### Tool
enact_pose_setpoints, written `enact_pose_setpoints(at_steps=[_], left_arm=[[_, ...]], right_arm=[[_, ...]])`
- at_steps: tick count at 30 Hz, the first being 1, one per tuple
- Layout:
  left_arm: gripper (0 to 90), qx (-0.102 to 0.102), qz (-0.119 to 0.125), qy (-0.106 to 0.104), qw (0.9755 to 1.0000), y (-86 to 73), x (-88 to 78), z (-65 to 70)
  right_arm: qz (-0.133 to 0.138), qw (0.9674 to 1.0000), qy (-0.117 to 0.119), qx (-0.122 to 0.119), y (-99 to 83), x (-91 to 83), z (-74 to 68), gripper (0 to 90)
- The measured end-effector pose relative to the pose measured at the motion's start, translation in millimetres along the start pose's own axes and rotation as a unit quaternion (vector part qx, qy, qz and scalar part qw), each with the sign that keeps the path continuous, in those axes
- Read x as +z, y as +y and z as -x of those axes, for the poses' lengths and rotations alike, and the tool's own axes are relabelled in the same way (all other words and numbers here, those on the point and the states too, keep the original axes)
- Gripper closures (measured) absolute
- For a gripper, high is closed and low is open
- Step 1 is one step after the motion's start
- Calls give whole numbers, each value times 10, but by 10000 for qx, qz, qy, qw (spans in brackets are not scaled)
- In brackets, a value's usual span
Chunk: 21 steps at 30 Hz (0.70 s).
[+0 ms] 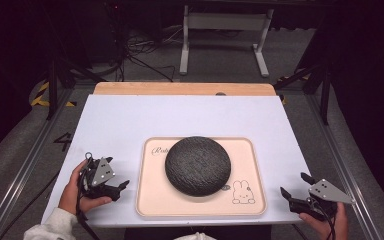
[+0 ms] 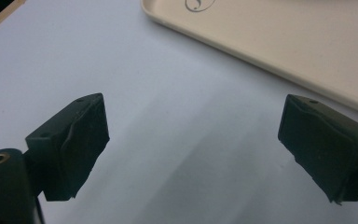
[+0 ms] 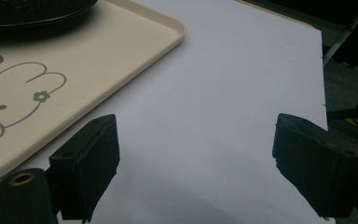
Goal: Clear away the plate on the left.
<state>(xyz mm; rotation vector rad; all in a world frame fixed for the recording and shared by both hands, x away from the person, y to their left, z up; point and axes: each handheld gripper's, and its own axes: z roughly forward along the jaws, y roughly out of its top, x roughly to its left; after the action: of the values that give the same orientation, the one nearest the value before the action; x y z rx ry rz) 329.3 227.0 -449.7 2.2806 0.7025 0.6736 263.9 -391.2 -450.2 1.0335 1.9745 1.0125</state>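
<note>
I see the white rectangular table first, with a strip of pale wood along its far edge. On its near half, about centred, lies the cream rectangular plastic tray with rounded corners, a rabbit drawing in its near right corner and script lettering in its far left corner. On the tray sits the dark grey, rough-textured domed round object, covering most of the middle — it touches neither gripper. My left gripper rests over the table just left of the tray, its jaws spread wide with bare table between them; the left gripper view shows the tray's edge ahead. My right gripper sits near the table's near right corner, just right of the tray, jaws likewise wide apart and holding nothing — the rabbit shows at the left of the right gripper view.
</note>
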Motion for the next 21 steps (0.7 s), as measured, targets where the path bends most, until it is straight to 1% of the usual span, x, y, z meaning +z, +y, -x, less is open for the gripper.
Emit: enact_pose_setpoints(at_steps=[1, 4, 5, 6, 7, 8, 9, 12, 13, 14, 16, 17, 18, 19, 20, 21], left_arm=[[91, -78, 0, -7, 10000, -42, -21, -9], [91, -144, 38, 2, 9999, -97, -55, -28], [91, -284, 82, 12, 9996, -141, -85, -45], [91, -355, 125, 5, 9993, -167, -100, -59], [91, -355, 125, 5, 9993, -167, -100, -59], [91, -457, 158, -8, 9988, -200, -119, -76], [91, -631, 217, -27, 9978, -256, -149, -101], [92, -838, 266, -14, 9961, -329, -189, -123], [91, -888, 308, -5, 9956, -356, -207, -137], [92, -888, 308, -5, 9956, -356, -207, -137], [92, -1069, 402, -4, 9935, -411, -254, -157], [92, -1240, 491, -30, 9911, -452, -282, -172], [93, -1240, 491, -30, 9911, -452, -282, -172], [93, -1365, 557, -64, 9891, -482, -297, -182], [95, -1445, 575, -58, 9878, -497, -307, -184], [95, -1437, 591, -28, 9879, -504, -315, -192]], right_arm=[[-4, 10000, -2, 10, 0, 0, 0, 153], [-7, 10000, 0, 12, 1, 2, 0, 153], [-5, 10000, 4, -3, 3, 3, -3, 153], [-4, 10000, 3, -3, 3, 3, -3, 153], [-4, 10000, 3, -3, 3, 3, -3, 153], [-12, 10000, 4, 11, 3, 5, -2, 153], [-16, 10000, 5, 11, 2, 6, -2, 154], [-14, 10000, 6, 21, 2, 4, 1, 153], [-9, 10000, 8, 27, 1, 5, 3, 154], [-9, 10000, 8, 27, 1, 5, 3, 154], [-13, 10000, 7, 30, -1, 4, 6, 154], [-13, 10000, 12, 41, -3, 6, 9, 153], [-13, 10000, 12, 41, -3, 6, 9, 153], [-16, 10000, 7, 47, -3, 6, 11, 154], [-16, 10000, 2, 53, -5, 9, 15, 156], [-6, 10000, 4, 65, -4, 12, 21, 156]])
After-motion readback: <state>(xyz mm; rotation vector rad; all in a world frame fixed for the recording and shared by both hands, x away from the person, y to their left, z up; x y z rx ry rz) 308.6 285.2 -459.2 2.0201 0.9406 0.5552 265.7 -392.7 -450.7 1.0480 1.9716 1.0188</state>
